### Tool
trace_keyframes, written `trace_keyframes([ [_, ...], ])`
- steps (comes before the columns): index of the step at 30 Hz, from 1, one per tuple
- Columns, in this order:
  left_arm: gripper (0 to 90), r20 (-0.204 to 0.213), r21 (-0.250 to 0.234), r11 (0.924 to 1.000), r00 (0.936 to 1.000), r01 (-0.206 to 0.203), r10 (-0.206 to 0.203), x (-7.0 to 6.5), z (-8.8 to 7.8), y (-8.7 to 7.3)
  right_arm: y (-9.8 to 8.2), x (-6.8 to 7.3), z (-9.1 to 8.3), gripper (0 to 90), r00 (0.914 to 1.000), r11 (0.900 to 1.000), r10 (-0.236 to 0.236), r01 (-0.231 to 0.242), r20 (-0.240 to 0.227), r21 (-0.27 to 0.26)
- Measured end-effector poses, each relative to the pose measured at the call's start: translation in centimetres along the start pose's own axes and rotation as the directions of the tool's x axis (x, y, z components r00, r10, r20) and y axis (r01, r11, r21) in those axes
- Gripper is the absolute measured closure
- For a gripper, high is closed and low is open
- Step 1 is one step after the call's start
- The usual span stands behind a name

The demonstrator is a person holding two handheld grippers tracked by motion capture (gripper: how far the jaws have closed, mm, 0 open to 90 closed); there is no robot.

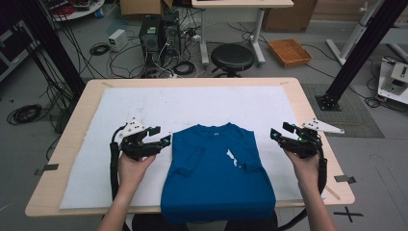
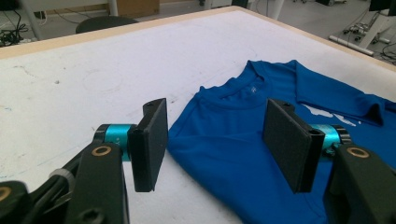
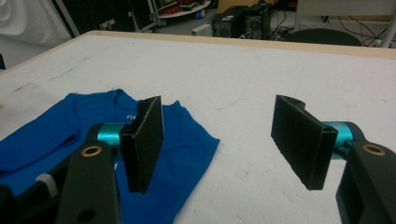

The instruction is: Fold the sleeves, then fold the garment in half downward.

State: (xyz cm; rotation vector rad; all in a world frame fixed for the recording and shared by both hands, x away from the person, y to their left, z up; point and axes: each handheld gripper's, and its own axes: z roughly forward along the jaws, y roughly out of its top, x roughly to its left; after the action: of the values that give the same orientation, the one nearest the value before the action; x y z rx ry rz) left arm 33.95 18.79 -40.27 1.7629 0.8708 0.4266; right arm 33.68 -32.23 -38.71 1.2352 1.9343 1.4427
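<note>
T-shirt (image 1: 216, 173), soft and floppy with sleeves folded in, wants pinching at its shoulders; left gripper (image 1: 161, 136) and right gripper (image 1: 278, 132) both gape empty.

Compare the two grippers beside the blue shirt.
The left gripper sits close to the shirt, its tips almost at the shoulder; the right gripper stands farther off. The left points right, the right points left. Both are hand-held, with open, empty jaws, and carry a grey plate.
</note>
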Motion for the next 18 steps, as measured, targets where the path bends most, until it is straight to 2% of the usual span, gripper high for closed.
trace_keyframes([
  [14,40.5,0.030,-0.006,0.9999,0.9995,-0.012,0.012,-0.34,0.27,0.04,-0.03,0.45,0.64,31.8,0.9999,1.000,0.011,-0.011,-0.013,0.012],
  [18,40.5,0.024,0.000,1.0000,0.9997,-0.001,0.001,-0.11,0.37,0.02,0.16,0.40,0.92,32.9,0.9998,1.000,0.015,-0.015,-0.014,0.014],
])
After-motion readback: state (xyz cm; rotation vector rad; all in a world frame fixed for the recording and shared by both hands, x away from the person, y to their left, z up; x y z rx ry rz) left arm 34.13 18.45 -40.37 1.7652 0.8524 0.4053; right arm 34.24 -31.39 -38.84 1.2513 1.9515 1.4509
